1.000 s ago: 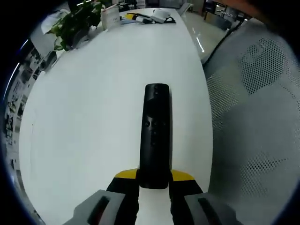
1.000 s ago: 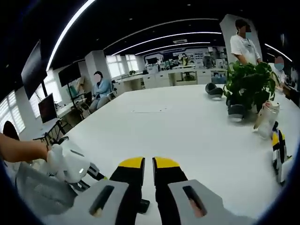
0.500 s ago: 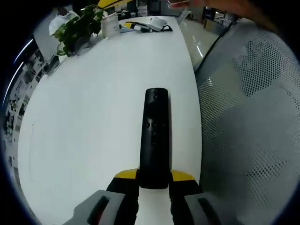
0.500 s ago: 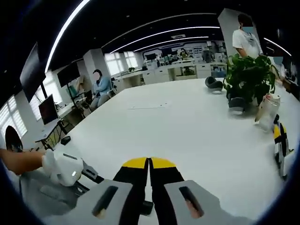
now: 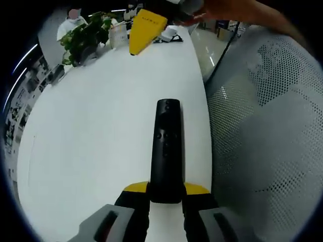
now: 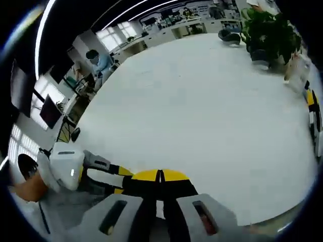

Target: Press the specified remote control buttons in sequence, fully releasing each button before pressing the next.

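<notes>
Between the yellow-tipped jaws of the left claw (image 5: 166, 190): black remote control (image 5: 166, 146), gripped at its near end, long axis pointing away over the white worktop (image 5: 91, 131). Button face up; small buttons visible about mid-length, markings too small to read. Remote sits close to the worktop's right edge; beside that edge, a grey mesh chair back (image 5: 267, 126).

Top of left gripper view: yellow tip of the right claw (image 5: 144, 30) above the far part of the worktop, well apart from the remote, with a person's hand (image 5: 227, 10) behind it. Far end of worktop: potted plant (image 5: 86, 35), a white container just beside it, some clutter further right, not identifiable.

Right gripper view: right claw (image 6: 160, 177) with jaws pressed together, tips touching, nothing between them. Left claw (image 6: 108, 174) visible at lower left, white body with black and yellow fingers, remote not resolvable there. Worktop broad and mostly bare; potted plant (image 6: 267, 30) at upper right. Seated person (image 6: 98, 63) in blue at desks beyond the far edge.
</notes>
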The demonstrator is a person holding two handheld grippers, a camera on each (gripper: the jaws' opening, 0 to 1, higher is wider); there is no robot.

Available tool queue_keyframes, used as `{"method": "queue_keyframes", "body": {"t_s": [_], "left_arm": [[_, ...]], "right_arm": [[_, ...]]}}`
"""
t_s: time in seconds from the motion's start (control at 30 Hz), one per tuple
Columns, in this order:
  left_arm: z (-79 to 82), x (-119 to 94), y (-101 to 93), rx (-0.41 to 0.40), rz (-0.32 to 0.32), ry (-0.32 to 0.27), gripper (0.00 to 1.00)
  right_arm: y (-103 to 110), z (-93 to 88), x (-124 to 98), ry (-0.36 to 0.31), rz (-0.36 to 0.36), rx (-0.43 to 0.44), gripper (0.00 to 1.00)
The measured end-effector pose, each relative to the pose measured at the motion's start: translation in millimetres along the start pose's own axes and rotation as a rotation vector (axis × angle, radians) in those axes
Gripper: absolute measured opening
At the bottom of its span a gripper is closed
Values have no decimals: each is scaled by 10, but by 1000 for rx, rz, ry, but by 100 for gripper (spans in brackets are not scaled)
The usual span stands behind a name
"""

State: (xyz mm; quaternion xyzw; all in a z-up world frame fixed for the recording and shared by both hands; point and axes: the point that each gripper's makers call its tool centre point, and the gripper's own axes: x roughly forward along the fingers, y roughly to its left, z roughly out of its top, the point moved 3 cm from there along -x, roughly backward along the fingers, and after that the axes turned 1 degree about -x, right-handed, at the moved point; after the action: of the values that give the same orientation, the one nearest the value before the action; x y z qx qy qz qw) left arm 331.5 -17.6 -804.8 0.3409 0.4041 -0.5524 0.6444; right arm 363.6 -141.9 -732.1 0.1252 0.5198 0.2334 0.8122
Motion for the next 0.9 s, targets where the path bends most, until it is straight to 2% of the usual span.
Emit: {"method": "queue_keyframes", "body": {"t_s": [0.1,0.2,0.3,0.47,0.57,0.9], "left_arm": [[15,9,-16,8,-6,-8,24],[31,17,-30,21,-11,-10,24],[44,25,-43,32,-16,-15,24],[44,29,-44,35,-19,-27,24],[48,31,-48,39,-22,-35,24],[68,37,-66,51,-29,-42,24]], "right_arm": [[-99,-92,58,61,-43,44,0],[-155,-171,104,115,-51,89,0],[-268,-300,140,189,-94,172,0],[-350,-309,163,185,-108,217,0],[-364,-406,191,238,-105,258,0],[-357,-506,245,301,-128,238,0]]}}
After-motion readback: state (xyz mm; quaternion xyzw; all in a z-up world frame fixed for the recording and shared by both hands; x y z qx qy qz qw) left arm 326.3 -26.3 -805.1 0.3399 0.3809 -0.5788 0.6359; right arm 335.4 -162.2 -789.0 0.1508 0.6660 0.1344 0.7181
